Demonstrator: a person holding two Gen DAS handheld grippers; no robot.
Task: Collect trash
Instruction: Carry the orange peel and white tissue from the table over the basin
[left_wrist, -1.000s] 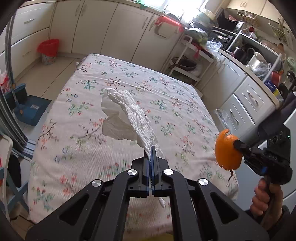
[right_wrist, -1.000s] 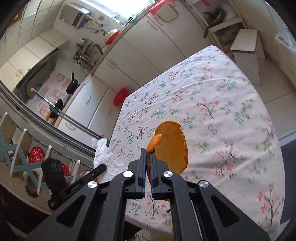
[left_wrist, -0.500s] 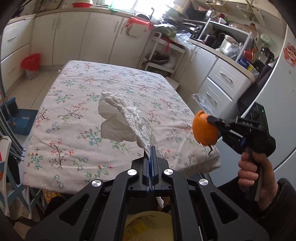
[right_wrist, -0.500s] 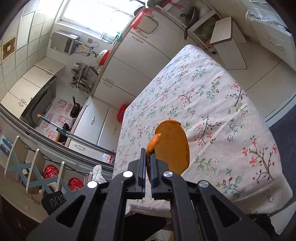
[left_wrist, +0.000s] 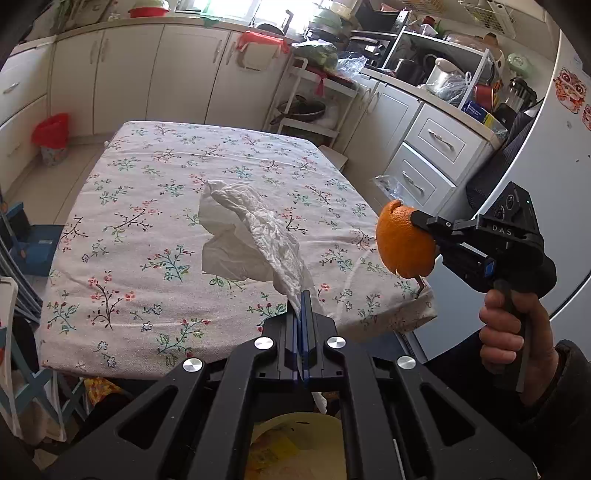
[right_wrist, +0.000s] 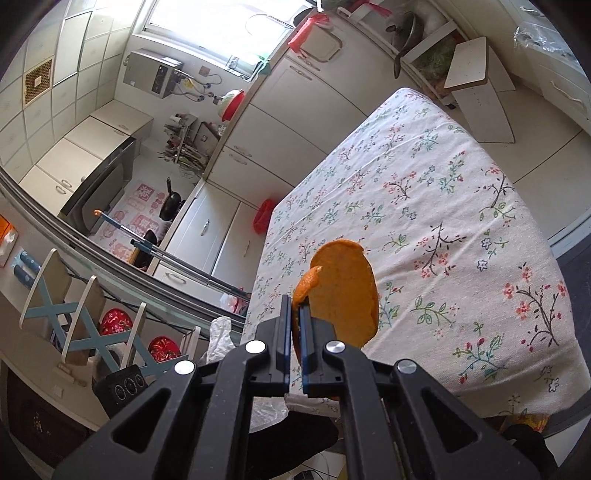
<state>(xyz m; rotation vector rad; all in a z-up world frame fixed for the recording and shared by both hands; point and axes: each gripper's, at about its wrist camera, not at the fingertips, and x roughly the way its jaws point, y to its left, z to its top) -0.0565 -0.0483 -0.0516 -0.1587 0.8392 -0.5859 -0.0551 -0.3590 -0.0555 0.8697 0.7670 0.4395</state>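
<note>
**K:** Checking grips. What's each gripper got?

**M:** Left gripper is clamped tight on a crumpled white tissue. One corner is pinched between the blue pads, and the rest fans out up and to the left, hanging in the air above the table. It's not resting on the cloth.

**K:** Right one?

**M:** Right gripper has its jaws nearly together on an orange peel. The pinch is on the peel's left edge, with the cupped piece sticking out far of the tips. From the left wrist view it's the same peel, held off the near right corner of the table, clear of the surface. A hand in a dark sleeve is wrapped round the grip handle.

**K:** Table itself?

**M:** It has a floral cloth, pink and green sprigs on white.

**K:** Bin?

**M:** A red bin stands on the floor at far left against the white cabinets, well apart from both grippers. Something yellowish sits low between the left gripper's arms, near edge of the frame. Could be a bag, can't tell.

**K:** Surroundings?

**M:** Drawers and a cluttered counter are on the right, with a white fridge at far right. The two grippers are apart, with tissue left and peel right.
</note>
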